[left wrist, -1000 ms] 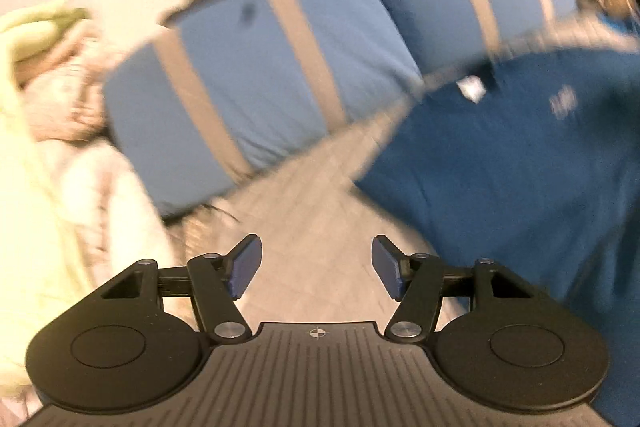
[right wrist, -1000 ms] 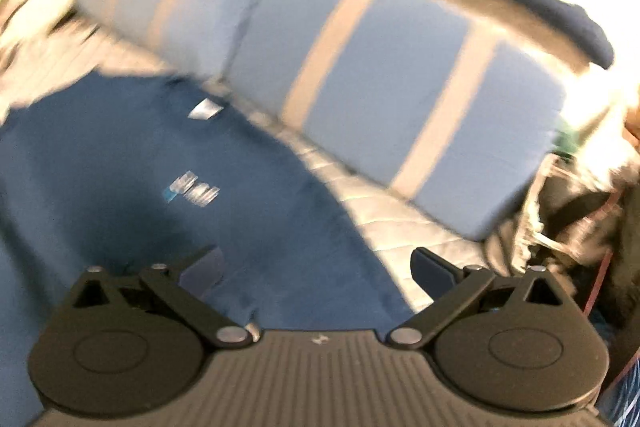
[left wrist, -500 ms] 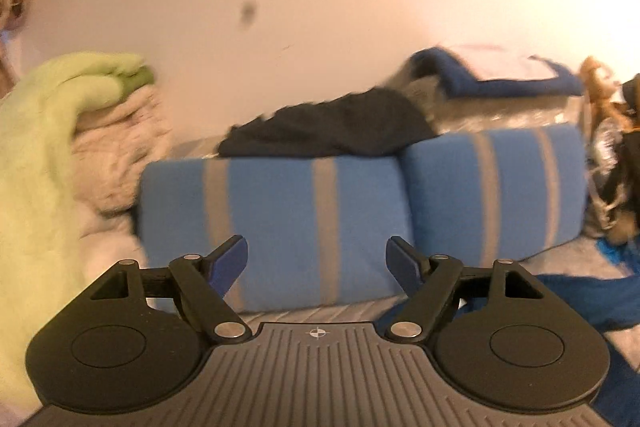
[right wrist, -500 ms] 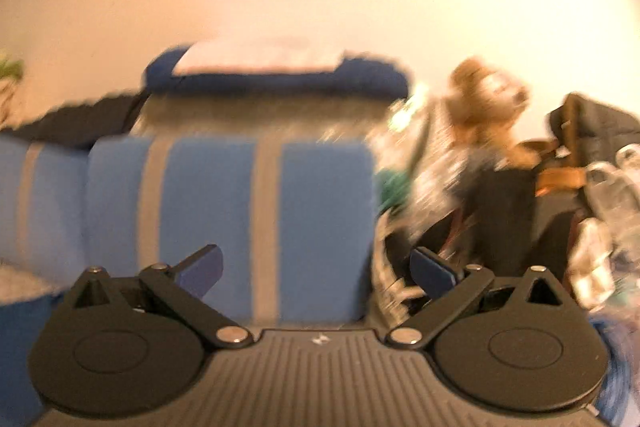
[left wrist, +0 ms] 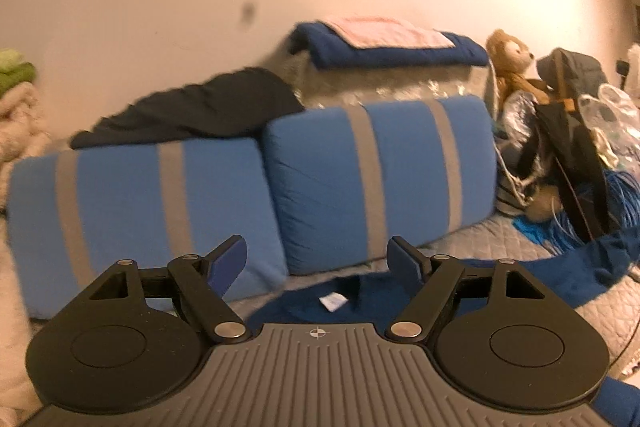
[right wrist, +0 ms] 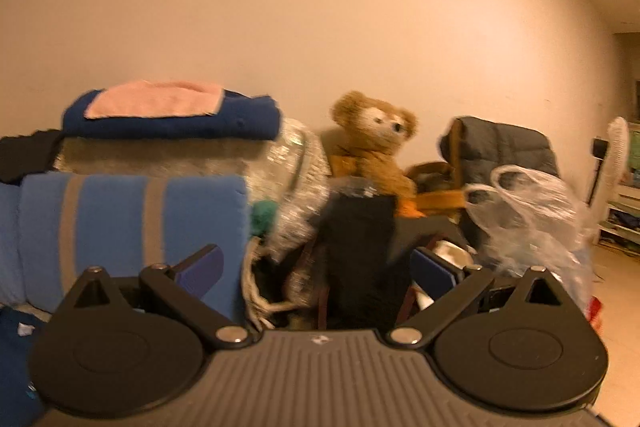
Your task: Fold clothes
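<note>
Tools both lifted off shirt (left wrist: 580,267), now aimed at pillows (left wrist: 376,179); left tool (left wrist: 318,259) jaws just widened, empty; right tool (right wrist: 316,269) apart, empty. Shirt flat on bed (left wrist: 500,243), near pillows, folding pending.

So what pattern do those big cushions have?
The cushions are bright blue with vertical grey stripes, clearest in the left wrist view.

Black tool (left wrist: 318,259) linkages, blue pads, silver screws, ribbed grey body
</note>
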Demonstrator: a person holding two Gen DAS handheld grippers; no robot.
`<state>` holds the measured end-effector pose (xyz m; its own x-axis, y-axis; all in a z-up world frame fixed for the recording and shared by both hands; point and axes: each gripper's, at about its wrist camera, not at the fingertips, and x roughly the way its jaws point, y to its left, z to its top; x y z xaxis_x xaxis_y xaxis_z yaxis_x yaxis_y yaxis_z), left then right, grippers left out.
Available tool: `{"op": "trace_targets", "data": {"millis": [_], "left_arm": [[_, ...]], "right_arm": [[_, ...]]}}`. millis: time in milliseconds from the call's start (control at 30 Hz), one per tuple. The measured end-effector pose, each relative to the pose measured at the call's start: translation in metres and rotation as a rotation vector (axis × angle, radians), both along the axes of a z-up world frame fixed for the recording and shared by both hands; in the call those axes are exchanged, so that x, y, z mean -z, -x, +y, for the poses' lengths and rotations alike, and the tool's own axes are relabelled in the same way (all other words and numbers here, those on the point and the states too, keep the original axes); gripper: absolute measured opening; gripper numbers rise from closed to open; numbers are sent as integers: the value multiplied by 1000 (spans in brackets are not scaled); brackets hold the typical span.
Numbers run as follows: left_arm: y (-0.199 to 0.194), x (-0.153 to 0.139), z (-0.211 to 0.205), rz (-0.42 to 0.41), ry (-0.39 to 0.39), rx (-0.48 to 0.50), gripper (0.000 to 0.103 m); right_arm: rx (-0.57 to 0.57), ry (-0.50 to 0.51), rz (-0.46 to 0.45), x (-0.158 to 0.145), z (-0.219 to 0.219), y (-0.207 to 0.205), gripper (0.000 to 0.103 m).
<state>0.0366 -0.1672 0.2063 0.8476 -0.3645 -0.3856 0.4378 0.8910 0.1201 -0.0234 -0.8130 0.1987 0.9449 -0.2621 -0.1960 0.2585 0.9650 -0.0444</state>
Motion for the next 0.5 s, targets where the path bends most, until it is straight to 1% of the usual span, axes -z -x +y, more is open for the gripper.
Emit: {"op": "trace_targets", "data": {"millis": [100, 300, 367, 500], "left_arm": [[-5, 28, -16, 22, -20, 7, 77], [-17, 91, -41, 144, 9, 14, 77], [-19, 112, -49, 179, 3, 17, 77], [-17, 148, -58, 210, -27, 25, 77]], "right_arm": [[14, -13, 40, 13, -16, 14, 103], [-8, -34, 160, 59, -28, 33, 103], [-9, -42, 197, 75, -29, 36, 103], [-9, -52, 266, 105, -29, 43, 103]]}}
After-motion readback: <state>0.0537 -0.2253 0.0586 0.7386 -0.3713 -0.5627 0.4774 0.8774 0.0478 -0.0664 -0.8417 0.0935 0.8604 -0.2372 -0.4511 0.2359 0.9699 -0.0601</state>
